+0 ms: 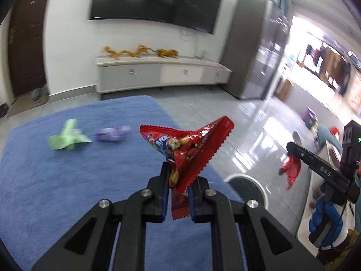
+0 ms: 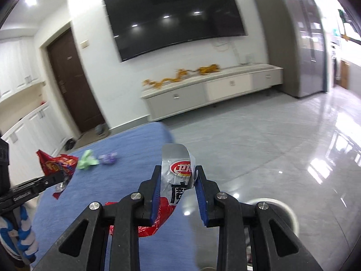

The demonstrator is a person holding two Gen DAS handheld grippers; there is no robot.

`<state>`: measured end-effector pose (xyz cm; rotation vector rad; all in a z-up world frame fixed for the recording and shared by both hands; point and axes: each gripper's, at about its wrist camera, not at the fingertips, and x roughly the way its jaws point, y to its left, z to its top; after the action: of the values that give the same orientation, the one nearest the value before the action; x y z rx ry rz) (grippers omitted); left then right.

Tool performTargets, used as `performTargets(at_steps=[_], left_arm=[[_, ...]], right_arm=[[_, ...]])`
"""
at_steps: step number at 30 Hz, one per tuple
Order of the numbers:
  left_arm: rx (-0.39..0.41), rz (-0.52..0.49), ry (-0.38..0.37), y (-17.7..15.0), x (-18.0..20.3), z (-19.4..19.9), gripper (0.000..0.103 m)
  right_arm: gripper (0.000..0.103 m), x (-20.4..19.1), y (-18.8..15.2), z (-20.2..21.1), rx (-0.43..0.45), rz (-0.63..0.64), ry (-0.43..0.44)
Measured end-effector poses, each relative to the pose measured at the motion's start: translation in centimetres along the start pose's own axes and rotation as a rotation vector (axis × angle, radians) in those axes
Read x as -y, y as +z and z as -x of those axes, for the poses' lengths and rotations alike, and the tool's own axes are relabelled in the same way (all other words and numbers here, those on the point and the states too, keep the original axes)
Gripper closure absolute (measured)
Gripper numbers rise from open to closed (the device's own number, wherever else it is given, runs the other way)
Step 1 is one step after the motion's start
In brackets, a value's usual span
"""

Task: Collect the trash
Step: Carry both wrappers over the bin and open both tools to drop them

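A crumpled red snack wrapper [image 1: 191, 149] with a saw-tooth edge sits pinched in the left tongs [image 1: 179, 180], their blue-padded jaws drawn close on its lower fold so that it flares up and out above the tips. The same wrapper shows at the left edge of the right wrist view [image 2: 58, 164], held clear above the blue worktop [image 1: 67, 180].

The right tongs [image 2: 178, 176] grip a second piece of trash, a silver and red wrapper [image 2: 177, 169] with a red oval logo and black characters; its red lower part hangs below the jaws, which stand narrow around it. In the left wrist view the right tongs [image 1: 291, 146] reach in from the right edge with that wrapper's red part [image 1: 292, 169] dangling beneath.

Two more scraps lie on the worktop, just beside one another and apart from both tongs: a green crumpled piece [image 1: 67, 135] and a purple wrapper [image 1: 112, 134], both blurred. A round white-rimmed bin [image 1: 248, 189] stands on the glossy grey tiled floor [image 2: 259, 146], just beyond the worktop's right edge.

Behind, a large dark television [image 2: 176, 20] hangs on a white wall above a low white cabinet [image 2: 212, 90] that carries a golden dragon ornament [image 2: 180, 76]. A dark brown door [image 2: 72, 79] stands to the left, and a tall grey unit [image 2: 300, 40] to the right.
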<state>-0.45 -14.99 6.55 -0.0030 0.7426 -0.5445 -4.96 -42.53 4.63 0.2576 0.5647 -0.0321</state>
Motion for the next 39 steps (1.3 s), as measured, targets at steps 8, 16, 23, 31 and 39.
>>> performTargets(at_steps=[8, 16, 23, 31, 39], left_arm=[[-0.135, -0.178, -0.108, 0.1, 11.7, -8.6, 0.090], [-0.286, -0.261, -0.198, -1.6, 19.8, -17.1, 0.089], [-0.380, -0.247, -0.254, -2.8, 22.2, -21.7, 0.088], [-0.397, -0.228, -0.260, -3.6, 22.8, -22.8, 0.054], [-0.385, -0.226, -0.266, -3.9, 23.1, -22.1, 0.054]], right_arm=[[0.076, 9.3, -2.8, -1.6, -0.063, -0.069, -0.212], [0.074, 16.5, -6.3, -5.0, -0.171, -0.178, -0.280], [0.058, 19.0, -8.4, -7.0, -0.231, -0.227, -0.291], [0.052, 19.4, -8.8, -6.1, -0.225, -0.248, -0.299], [0.050, 18.9, -8.0, -3.9, -0.188, -0.267, -0.313]])
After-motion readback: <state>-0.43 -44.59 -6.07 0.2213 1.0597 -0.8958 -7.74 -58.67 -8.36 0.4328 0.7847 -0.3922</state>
